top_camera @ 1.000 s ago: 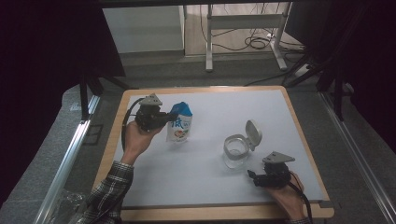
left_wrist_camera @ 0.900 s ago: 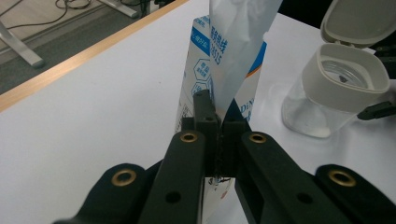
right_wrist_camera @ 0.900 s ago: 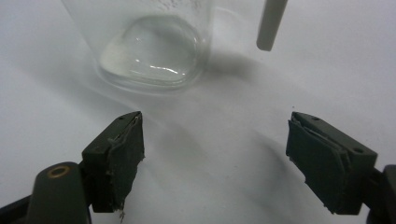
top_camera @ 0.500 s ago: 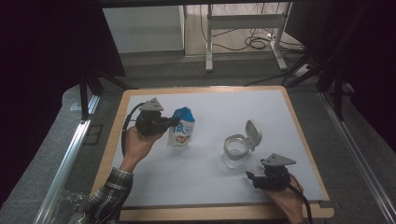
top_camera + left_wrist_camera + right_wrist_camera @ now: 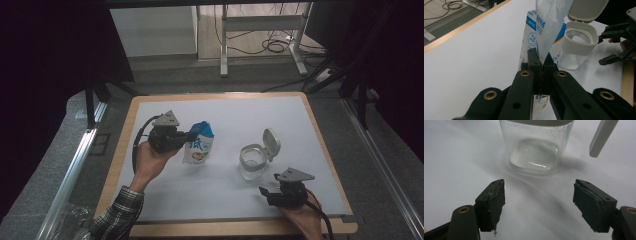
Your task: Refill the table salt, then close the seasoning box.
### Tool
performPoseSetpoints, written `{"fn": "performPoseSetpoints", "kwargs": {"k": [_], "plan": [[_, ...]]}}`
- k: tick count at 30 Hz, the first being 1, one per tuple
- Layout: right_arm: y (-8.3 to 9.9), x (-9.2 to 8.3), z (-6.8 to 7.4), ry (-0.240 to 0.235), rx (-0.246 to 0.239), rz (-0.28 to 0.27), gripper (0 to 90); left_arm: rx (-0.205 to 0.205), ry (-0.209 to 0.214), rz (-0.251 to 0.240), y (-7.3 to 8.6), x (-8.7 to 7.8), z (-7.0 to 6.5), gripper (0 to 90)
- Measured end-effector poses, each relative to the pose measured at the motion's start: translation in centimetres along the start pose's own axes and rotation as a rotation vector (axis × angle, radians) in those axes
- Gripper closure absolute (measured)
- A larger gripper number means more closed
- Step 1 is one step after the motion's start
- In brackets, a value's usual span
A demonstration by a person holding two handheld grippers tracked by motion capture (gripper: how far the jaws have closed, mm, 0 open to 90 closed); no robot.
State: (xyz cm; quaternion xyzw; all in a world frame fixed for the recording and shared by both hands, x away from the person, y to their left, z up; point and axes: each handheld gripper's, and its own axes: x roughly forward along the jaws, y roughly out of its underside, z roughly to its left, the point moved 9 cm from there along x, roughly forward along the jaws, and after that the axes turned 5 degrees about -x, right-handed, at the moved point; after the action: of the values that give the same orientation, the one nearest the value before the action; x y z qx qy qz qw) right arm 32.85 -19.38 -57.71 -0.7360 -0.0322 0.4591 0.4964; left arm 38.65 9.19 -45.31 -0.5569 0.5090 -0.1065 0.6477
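My left gripper (image 5: 191, 135) is shut on the top seam of a blue-and-white pouch (image 5: 200, 148), which hangs upright just over the white mat. In the left gripper view the jaws (image 5: 541, 65) pinch the pouch's clear top flap (image 5: 549, 27). To the right stands a clear jar (image 5: 251, 162) with its white flip lid (image 5: 271, 141) open. My right gripper (image 5: 266, 192) rests low, just in front of the jar, and is open. Its jaws have just been closing slightly, with nothing between them (image 5: 539, 202). The jar (image 5: 535, 147) stands just beyond its pads.
The white mat covers a wood-edged table (image 5: 311, 116). A metal rail (image 5: 75, 165) runs along the left side. Desk legs and cables (image 5: 280, 45) lie on the floor beyond the far edge. Crumpled clear plastic (image 5: 70, 220) sits at the lower left.
My left hand has carried the pouch a little nearer and to the right, toward the jar. The right gripper has stayed about where it was.
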Motion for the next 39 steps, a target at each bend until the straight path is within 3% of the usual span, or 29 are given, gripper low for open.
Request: {"fn": "performPoseSetpoints", "kwargs": {"k": [15, 21, 28, 30, 39], "plan": [[-0.7, 0.2, 1.8, -0.025, -0.037, -0.017, 26.2, -0.004, 0.021, 0.001, 0.5, 0.1, -1.7, 90.0], [-1.0, 0.3, 2.2, -0.039, -0.031, -0.012, 26.2, -0.001, 0.037, -0.007, 0.2, 0.1, -2.6, 90.0], [-1.3, 0.6, 3.1, -0.073, -0.029, -0.017, 26.8, 0.014, 0.054, -0.003, 0.0, 0.2, -3.9, 90.0], [-1.4, 0.8, 3.4, -0.101, -0.024, -0.018, 28.0, 0.013, 0.063, -0.005, 0.0, 0.3, -4.1, 90.0], [-2.2, 1.2, 4.8, -0.113, -0.064, -0.032, 30.8, 0.013, 0.077, 0.003, 0.3, 0.5, -5.0, 90.0]]}}
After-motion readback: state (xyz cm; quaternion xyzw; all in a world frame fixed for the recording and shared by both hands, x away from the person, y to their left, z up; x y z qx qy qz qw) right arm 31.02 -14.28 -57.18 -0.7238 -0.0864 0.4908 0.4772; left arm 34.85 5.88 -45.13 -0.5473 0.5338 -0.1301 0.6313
